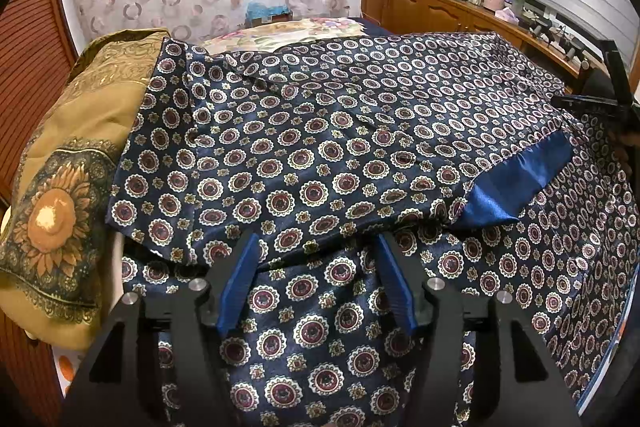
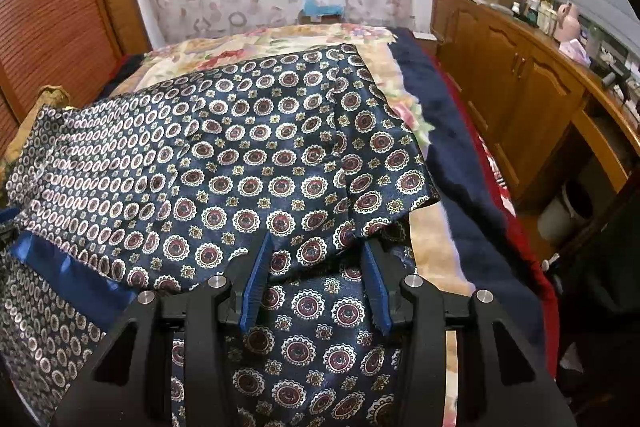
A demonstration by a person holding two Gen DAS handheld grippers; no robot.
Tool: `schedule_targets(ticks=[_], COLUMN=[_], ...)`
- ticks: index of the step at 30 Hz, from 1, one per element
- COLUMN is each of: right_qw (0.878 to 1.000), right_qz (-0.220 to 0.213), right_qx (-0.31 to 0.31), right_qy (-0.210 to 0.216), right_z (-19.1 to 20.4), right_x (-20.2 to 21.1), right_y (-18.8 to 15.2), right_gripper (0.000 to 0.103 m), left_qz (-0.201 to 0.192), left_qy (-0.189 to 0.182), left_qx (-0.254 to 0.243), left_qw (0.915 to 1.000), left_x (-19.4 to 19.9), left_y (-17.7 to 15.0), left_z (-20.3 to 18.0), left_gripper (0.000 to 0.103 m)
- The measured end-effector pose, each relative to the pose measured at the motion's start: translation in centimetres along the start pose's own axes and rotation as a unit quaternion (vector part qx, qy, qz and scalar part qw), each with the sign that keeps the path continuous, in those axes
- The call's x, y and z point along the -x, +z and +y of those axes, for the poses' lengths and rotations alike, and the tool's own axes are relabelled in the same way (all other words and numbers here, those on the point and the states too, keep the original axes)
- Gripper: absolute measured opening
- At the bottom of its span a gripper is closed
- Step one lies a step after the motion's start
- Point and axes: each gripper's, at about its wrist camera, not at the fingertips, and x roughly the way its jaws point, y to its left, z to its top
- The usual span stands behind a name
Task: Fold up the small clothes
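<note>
A navy satin garment (image 1: 320, 147) printed with round medallions lies spread on the bed, its upper layer folded toward me. A plain blue satin band (image 1: 520, 179) shows at the fold on the right. My left gripper (image 1: 316, 243) stands open low over the near fold edge; cloth lies flat between its blue pads (image 1: 240, 275) and the edge drapes over the tips. In the right wrist view the same garment (image 2: 248, 163) fills the middle, with the blue band (image 2: 60, 267) at the left. My right gripper (image 2: 319, 239) is open too, its tips tucked under the folded hem.
A gold sunflower-print cushion (image 1: 60, 207) lies at the garment's left. A floral blanket (image 2: 280, 43) and a navy blanket (image 2: 460, 187) cover the bed beyond and to the right. A wooden cabinet (image 2: 520, 75) loaded with clutter runs along the right wall. Black hardware (image 1: 600, 95) shows at the right edge.
</note>
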Motion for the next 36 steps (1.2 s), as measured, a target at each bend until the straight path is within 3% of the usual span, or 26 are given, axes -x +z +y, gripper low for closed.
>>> schedule_targets(ticks=[11,13,20,22,24,27,29,36], right_qw=[1.000,1.000,1.000,1.000,1.000,1.000,1.000,0.997], right_qz=[-0.001,-0.002,-0.007,-0.006,-0.005,-0.007,-0.012,-0.074], right_qx=[0.004,0.002,-0.018,-0.016,-0.011,0.000,0.007,0.022], right_qy=[-0.005,-0.003,0.007,0.008,0.009,0.007,0.005,0.016], right_z=[0.0,0.1,-0.7,-0.7,-0.6,-0.4,0.0,0.7], right_x=[-0.1,-0.1,0.2,0.2,0.2,0.3,0.6,4.8], right_y=[-0.2,-0.2,0.0,0.2,0.4,0.9,1.0,0.8], right_gripper=[0.045,0.045,0.029,0.023,0.016,0.007,0.002,0.000], left_qz=[-0.011,-0.021,-0.006,-0.003,-0.003,-0.007,-0.020,-0.068], left_qy=[0.015,0.018,0.037,0.034,0.025,0.015,0.016,0.013], left_qx=[-0.002,-0.016,-0.053,-0.053,-0.056,-0.061,-0.062,-0.051], left_qw=[0.9998,0.9995,0.9979,0.9980,0.9981,0.9980,0.9978,0.9963], left_x=[0.6,0.8,-0.5,-0.8,-0.9,-0.6,0.2,4.2], left_y=[-0.3,-0.2,1.4,1.9,2.1,2.3,2.3,1.8], left_z=[-0.1,-0.5,-1.4,-1.3,-1.3,-1.7,-1.9,-1.4], left_gripper=[0.060,0.056,0.055,0.046,0.022,0.002,0.001,0.000])
